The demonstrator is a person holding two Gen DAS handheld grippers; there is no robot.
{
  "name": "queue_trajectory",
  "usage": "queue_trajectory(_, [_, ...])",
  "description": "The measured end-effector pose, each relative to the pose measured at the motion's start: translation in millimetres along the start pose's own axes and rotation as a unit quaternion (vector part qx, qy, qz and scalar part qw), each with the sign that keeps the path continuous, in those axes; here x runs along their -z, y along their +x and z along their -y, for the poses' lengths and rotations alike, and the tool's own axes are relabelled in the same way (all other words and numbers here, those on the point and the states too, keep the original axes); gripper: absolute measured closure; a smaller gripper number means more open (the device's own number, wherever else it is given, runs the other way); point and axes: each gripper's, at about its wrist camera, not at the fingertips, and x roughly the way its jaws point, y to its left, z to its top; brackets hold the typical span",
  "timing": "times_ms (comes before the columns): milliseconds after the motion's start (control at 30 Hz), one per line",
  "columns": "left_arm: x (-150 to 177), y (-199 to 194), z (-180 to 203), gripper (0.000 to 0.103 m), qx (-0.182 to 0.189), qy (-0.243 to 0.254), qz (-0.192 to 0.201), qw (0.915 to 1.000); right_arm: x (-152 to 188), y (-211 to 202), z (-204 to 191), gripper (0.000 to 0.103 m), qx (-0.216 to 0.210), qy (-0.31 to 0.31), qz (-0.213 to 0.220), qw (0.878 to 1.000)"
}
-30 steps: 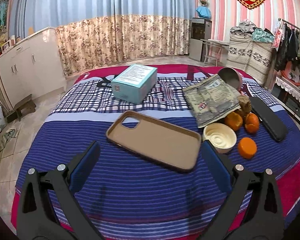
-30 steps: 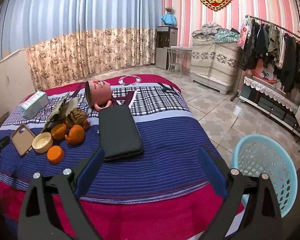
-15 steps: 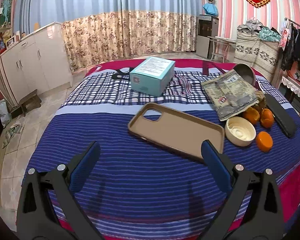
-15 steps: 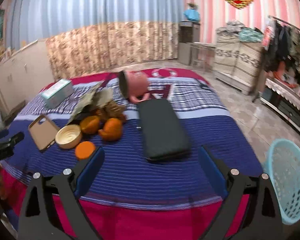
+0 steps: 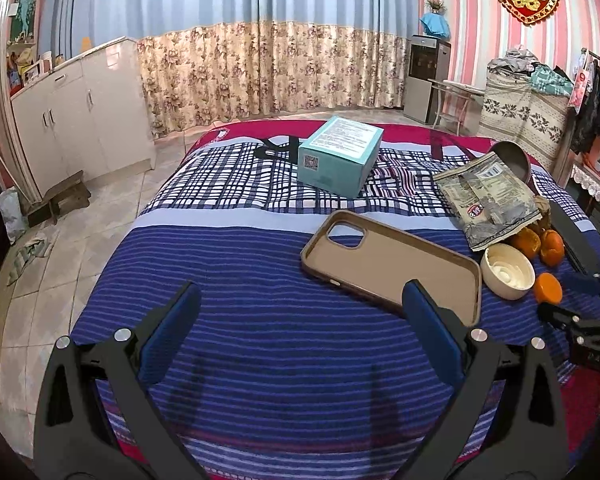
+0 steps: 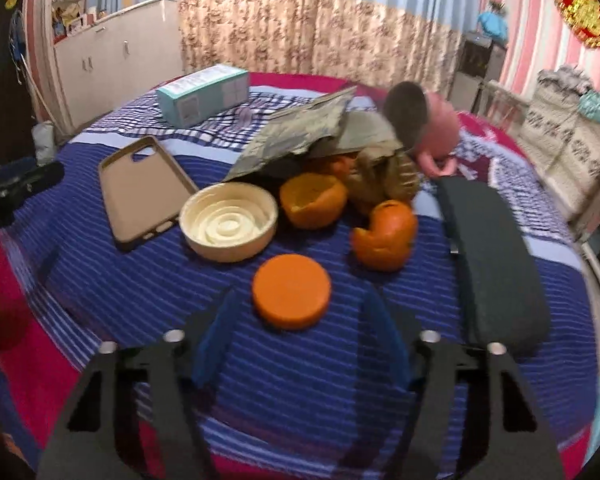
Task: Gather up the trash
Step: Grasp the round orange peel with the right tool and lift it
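We see the striped bedspread (image 6: 140, 264) fill far more of the right wrist view than a second ago, when the blue basket showed at lower right; now only a sliver of it shows at the edge. Our right gripper (image 6: 300, 320) has swung over the trash: its jaws are closing, empty, with the orange lid (image 6: 291, 290) just ahead of the tips. Our left gripper (image 5: 300, 304) has drifted left, wide open and empty, near the phone case (image 5: 392, 264). The orange peels (image 6: 384, 236) lie beside the cream lid (image 6: 228, 226). The crumpled wrapper (image 6: 296, 136) hides part of the pile, and that view is blurred.
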Motion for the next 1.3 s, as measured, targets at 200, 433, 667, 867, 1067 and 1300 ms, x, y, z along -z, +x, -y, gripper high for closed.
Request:
queue_trajectory(200, [0.0,1.0,7.8,0.006,0.008,0.004,-0.005,0.9999,3.8,-13.1,-1.4,0.063,-0.008,-0.007,0.013,1.0])
queue_trajectory(433, [-3.3,-6.2,34.0,0.006,0.033,0.019,-0.001,0.9993,14.3,-76.4,46.0,0.063,0.056,0.029,0.046,0.997])
queue_trajectory(667, [-2.7,-15.5,81.1,0.006,0.066,0.05,-0.003,0.9965,43.1,-128.9,101.8,0.063,0.123,0.076,0.072,0.987])
queue_trajectory(867, [2.1,-18.3,119.6,0.006,0.083,0.074,-0.01,0.9937,59.9,-150.1,142.6,0.063,0.152,0.117,0.09,0.977])
queue_trajectory(1067, [13.2,-14.6,151.4,0.006,0.1,0.078,-0.034,0.9914,77.2,-155.7,175.1,0.063,0.165,0.157,0.088,0.97])
queue_trajectory(1300, [14.2,-11.1,177.4,0.006,0.087,0.105,-0.025,0.9904,82.9,-156.8,193.3,0.063,0.164,0.194,0.098,0.962])
